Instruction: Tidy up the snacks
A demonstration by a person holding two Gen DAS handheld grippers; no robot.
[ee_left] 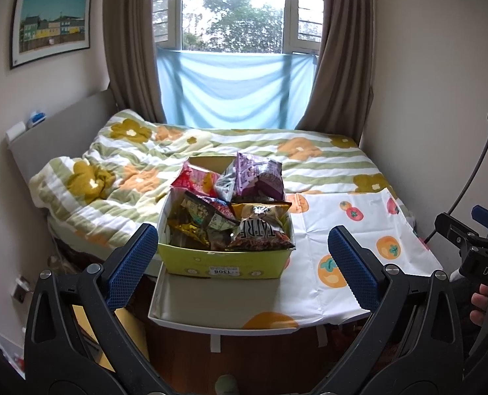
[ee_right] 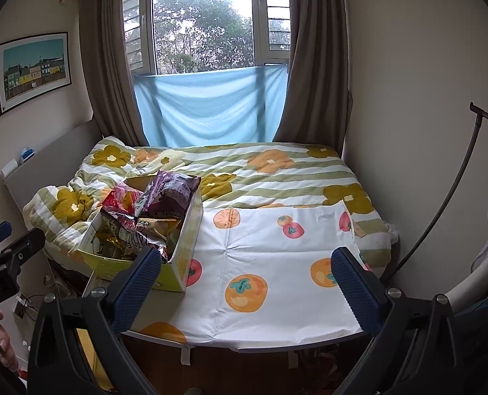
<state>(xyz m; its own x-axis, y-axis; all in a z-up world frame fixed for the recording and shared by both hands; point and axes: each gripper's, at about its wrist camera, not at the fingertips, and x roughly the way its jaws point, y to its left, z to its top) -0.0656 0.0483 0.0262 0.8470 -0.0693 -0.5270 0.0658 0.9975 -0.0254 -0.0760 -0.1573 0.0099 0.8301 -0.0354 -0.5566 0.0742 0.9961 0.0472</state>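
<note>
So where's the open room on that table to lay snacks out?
The fruit-print cloth lies bare from the yellow box across to the table's right edge, and from the front edge back to the bed. The left end is crowded: the box is heaped with snack bags. Both grippers, left and right, are open.

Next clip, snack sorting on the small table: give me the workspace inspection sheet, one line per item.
Surface: table under a fruit-print cloth, mostly bare.
Job's things: yellow-green box on the table's left part, heaped with snack bags; a purple bag stands highest.
Clutter: nothing seen on the cloth.
Grippers: left gripper and right gripper both open, empty, short of the box.
Cables: a dark curved rod or cable by the right wall; cannot tell which.
Surroundings: bed with floral quilt, curtained window, framed picture.
</note>
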